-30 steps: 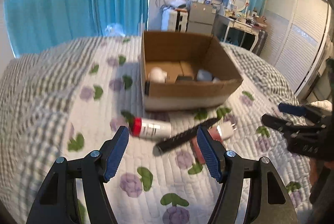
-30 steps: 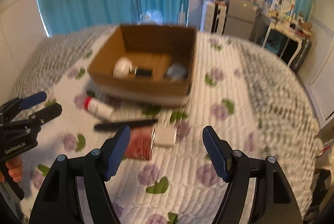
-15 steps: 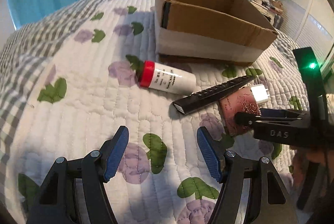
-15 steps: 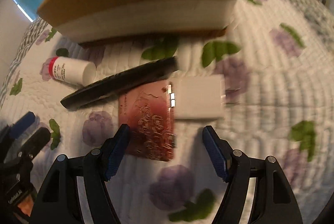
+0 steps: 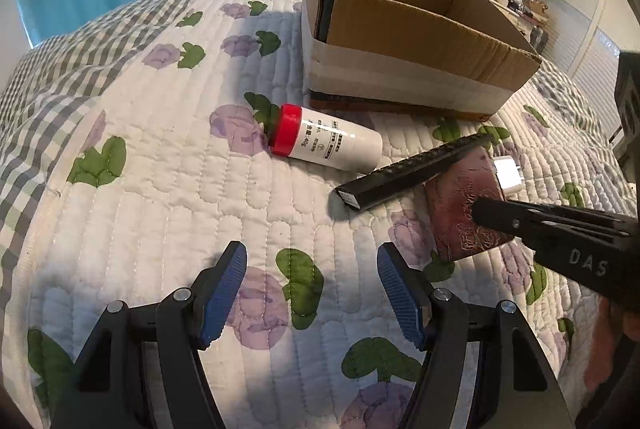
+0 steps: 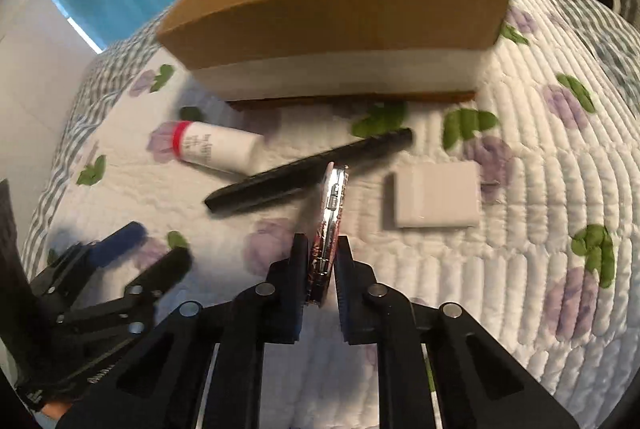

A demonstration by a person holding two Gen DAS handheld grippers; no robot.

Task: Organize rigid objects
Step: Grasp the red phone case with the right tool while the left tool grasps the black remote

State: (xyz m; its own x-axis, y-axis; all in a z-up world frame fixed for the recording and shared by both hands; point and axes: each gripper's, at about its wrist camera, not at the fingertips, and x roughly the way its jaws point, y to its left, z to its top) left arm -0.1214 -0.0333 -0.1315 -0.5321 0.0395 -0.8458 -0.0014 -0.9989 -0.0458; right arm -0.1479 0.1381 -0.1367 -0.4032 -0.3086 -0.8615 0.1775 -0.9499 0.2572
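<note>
My right gripper [image 6: 322, 245] is shut on a flat dark-red case with a rose pattern and a silver rim [image 6: 334, 197], holding it edge-on above the quilt. The left wrist view shows the same case [image 5: 456, 205] tilted up in the right gripper [image 5: 480, 207]. A black remote [image 5: 412, 173] lies just behind it, next to a white bottle with a red cap [image 5: 328, 141]. A small white square block [image 6: 436, 195] lies to the right of the case. My left gripper [image 5: 312, 265] is open and empty, low over the quilt in front of the bottle.
An open cardboard box [image 5: 400, 77] stands on the bed behind the loose items, its inside hidden from here. The flowered quilt [image 5: 160, 189] spreads wide to the left. Blue curtains and furniture stand beyond the bed.
Both grippers have dropped toward the quilt. The right gripper's jaws closed on the dark-red case and tipped it onto its edge. The left gripper stayed open.
</note>
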